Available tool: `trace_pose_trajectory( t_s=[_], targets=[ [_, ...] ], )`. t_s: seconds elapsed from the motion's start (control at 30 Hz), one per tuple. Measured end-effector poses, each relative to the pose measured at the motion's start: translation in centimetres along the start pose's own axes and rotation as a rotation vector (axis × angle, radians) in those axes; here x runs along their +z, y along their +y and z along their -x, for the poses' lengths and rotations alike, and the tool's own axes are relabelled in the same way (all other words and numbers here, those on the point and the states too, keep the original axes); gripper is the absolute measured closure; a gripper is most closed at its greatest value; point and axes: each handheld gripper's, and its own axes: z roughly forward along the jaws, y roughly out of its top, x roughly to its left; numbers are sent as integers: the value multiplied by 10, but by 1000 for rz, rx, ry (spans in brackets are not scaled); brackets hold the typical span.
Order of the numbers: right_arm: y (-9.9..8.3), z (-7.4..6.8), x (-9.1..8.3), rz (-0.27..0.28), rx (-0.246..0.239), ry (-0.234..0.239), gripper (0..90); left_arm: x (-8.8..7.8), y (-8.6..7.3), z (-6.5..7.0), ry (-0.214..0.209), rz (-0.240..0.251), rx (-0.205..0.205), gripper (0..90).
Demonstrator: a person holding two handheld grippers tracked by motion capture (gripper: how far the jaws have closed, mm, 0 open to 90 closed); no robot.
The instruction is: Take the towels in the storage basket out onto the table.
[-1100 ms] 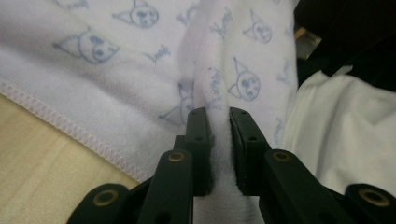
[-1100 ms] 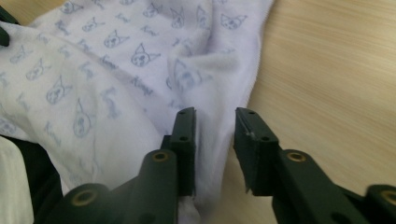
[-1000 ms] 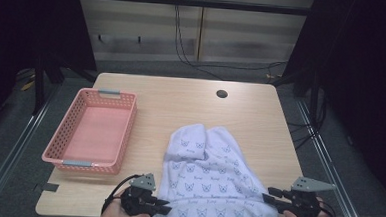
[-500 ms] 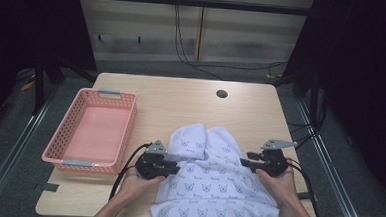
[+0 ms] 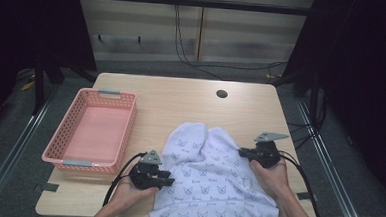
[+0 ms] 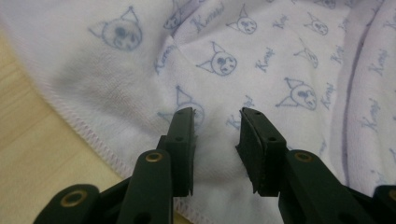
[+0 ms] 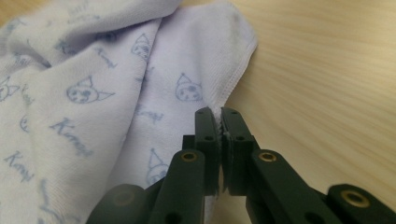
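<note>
My left tool [image 6: 215, 140] sits released over the cat-print towel [image 5: 212, 184], gripping nothing. My right tool [image 7: 220, 128] is clenched on the towel's hem. The towel lies crumpled on the bench [image 5: 181, 100]; the pink basket [image 5: 58, 156] beyond is empty, so I judge most work remains.

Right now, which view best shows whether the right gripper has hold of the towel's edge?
The right gripper view: the right gripper has its jaws shut on the towel hem. The high view shows that gripper at the towel's right side, jaws too small to judge. The left gripper view shows towel cloth alone.
</note>
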Motion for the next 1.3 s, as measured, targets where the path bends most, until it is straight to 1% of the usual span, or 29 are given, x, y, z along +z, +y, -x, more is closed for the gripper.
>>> trace_pose_trajectory(
  t_s=[0.03,0.07,0.1,0.17,0.2,0.23,0.27,0.3,0.33,0.37,0.4,0.43,0.47,0.53,0.6,0.63,0.67,0.7,0.73,0.77,0.8,0.83,0.9,0.97,1.03,1.17,1.2,1.23,1.3],
  targets=[
    [-3,2,-8,6,0,-17,866,-1,-1,2,6,-5,6,650],
    [-3,2,-8,6,0,-17,866,-1,-1,2,6,-5,6,649],
    [-12,6,-23,9,11,-39,865,-2,-3,6,1,-14,13,641],
    [-26,8,-36,-13,26,-66,864,-4,-5,10,-16,-29,28,642],
    [-26,8,-36,-13,26,-66,864,-4,-5,10,-16,-29,28,642],
    [-41,10,-46,-30,43,-93,861,-8,-9,17,-37,-44,42,642],
    [-41,10,-46,-30,43,-93,861,-8,-9,17,-37,-44,42,643],
    [-51,10,-56,-33,45,-101,860,-12,-15,24,-64,-51,34,645],
    [-55,8,-60,-40,58,-96,853,-12,-15,24,-64,-51,34,646],
    [-58,8,-63,-38,55,-87,840,-15,-20,30,-79,-58,55,646],
    [-58,8,-63,-38,55,-87,840,-15,-20,30,-79,-58,55,646],
    [-61,4,-67,-40,50,-92,731,-17,-20,32,-47,-46,49,628],
    [-61,2,-68,-39,44,-97,671,-17,-17,28,-61,-38,33,620],
    [-58,0,-71,-11,48,-90,621,-17,-10,21,-47,-9,21,620],
    [-52,-3,-72,16,34,-66,596,-17,-7,17,-58,8,9,629],
    [-49,-5,-71,20,30,-59,580,-17,0,10,-32,36,0,633],
    [-47,-5,-68,20,30,-54,575,-17,0,10,-32,36,0,641],
    [-44,-5,-64,20,20,-49,561,-14,7,0,-16,68,-22,646],
    [-44,-5,-64,20,20,-49,561,-14,7,0,-16,68,-22,646],
    [-39,-3,-53,5,26,-35,544,-10,14,-10,31,67,-30,644],
    [-39,-3,-53,5,26,-35,544,-10,14,-10,31,67,-30,641],
    [-35,-1,-41,-16,22,-29,531,-4,19,-21,51,72,-50,637],
    [-33,1,-30,-41,8,-32,529,4,22,-27,88,50,-45,637],
    [-34,1,-25,-69,17,-36,554,11,21,-31,82,29,-58,641],
    [-39,0,-24,-80,-3,-35,586,12,19,-28,82,33,-50,647],
    [-49,-4,-35,-77,10,-10,583,9,15,-20,83,19,-27,652],
    [-49,-4,-35,-77,10,-10,583,8,13,-16,72,16,-33,652],
    [-55,-9,-42,-83,7,2,583,4,9,-5,64,-12,2,652],
    [-58,-13,-45,-88,2,-1,583,3,5,1,56,-10,12,651]
  ],
)
